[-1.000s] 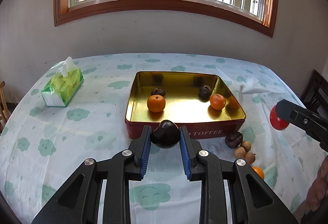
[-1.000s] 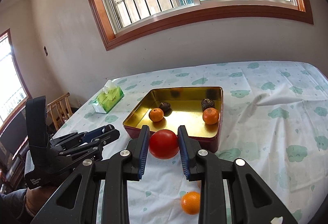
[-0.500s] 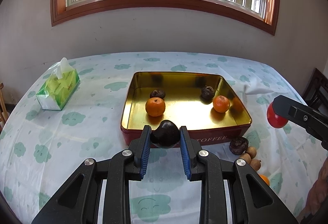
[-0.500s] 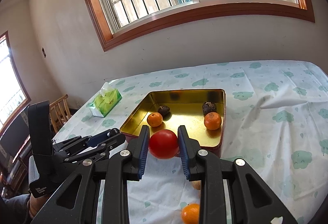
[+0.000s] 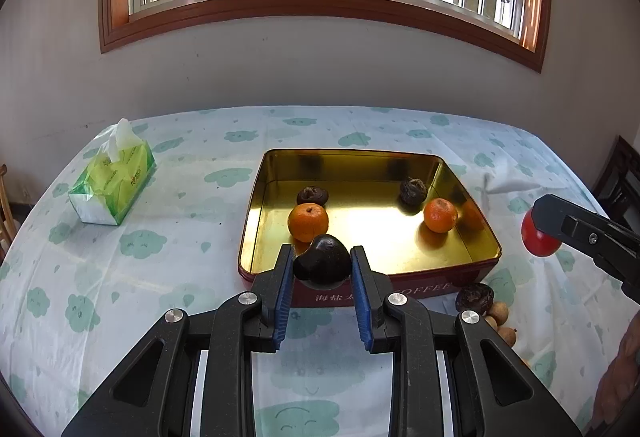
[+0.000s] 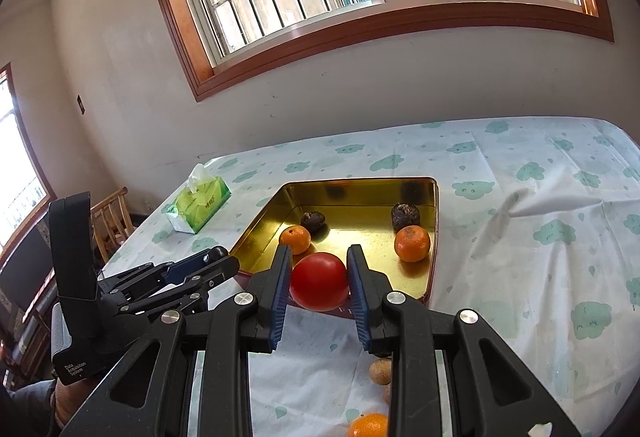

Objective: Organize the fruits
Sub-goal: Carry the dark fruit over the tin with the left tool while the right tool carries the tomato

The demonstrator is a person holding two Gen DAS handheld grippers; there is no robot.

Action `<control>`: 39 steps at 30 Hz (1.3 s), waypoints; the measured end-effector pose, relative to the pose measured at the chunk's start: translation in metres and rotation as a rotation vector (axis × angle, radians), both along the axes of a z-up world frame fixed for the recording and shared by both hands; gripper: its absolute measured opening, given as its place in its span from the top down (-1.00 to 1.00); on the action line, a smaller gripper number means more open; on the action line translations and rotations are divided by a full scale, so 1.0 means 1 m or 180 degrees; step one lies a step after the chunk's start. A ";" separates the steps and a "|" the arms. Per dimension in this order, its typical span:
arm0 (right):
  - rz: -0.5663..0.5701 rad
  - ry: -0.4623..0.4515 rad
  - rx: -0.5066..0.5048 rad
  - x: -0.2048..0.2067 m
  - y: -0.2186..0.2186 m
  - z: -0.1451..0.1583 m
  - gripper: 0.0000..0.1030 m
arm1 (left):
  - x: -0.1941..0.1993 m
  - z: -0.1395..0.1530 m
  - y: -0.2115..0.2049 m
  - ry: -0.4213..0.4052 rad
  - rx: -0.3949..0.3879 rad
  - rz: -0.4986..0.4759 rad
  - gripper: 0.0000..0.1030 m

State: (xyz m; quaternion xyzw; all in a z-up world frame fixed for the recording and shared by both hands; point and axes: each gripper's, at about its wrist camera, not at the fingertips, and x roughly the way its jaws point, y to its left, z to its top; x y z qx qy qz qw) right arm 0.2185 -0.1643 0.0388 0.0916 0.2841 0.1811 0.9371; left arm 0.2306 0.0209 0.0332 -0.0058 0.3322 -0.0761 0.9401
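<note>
Both grippers are hanging just short of the gold tin's (image 5: pixel 468 269) near rim, left gripper (image 5: pixel 323 269) clamping a glossy dark fruit (image 5: pixel 322 264), right gripper (image 6: pixel 318 283) squeezing a smooth red tomato (image 6: pixel 319 281).

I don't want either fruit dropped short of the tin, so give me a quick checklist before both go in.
1. Left gripper clamped on the dark fruit: ok.
2. Right gripper clamped on the red fruit: ok.
3. Bare floor left in the gold tin between the two oranges: ok.
4. Dark fruit past the tin's near wall: cannot tell.
5. Red fruit past that wall: cannot tell.
6. Grippers apart from each other: ok.
</note>
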 end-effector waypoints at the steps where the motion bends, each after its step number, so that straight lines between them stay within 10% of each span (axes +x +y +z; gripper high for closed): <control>1: -0.0007 0.0001 0.0001 0.002 -0.001 0.000 0.49 | 0.000 0.000 0.000 -0.0002 -0.0002 0.0002 0.45; 39: -0.0142 0.0107 -0.0086 0.047 -0.005 -0.015 0.49 | 0.046 -0.002 -0.011 -0.0002 0.0111 -0.0030 0.45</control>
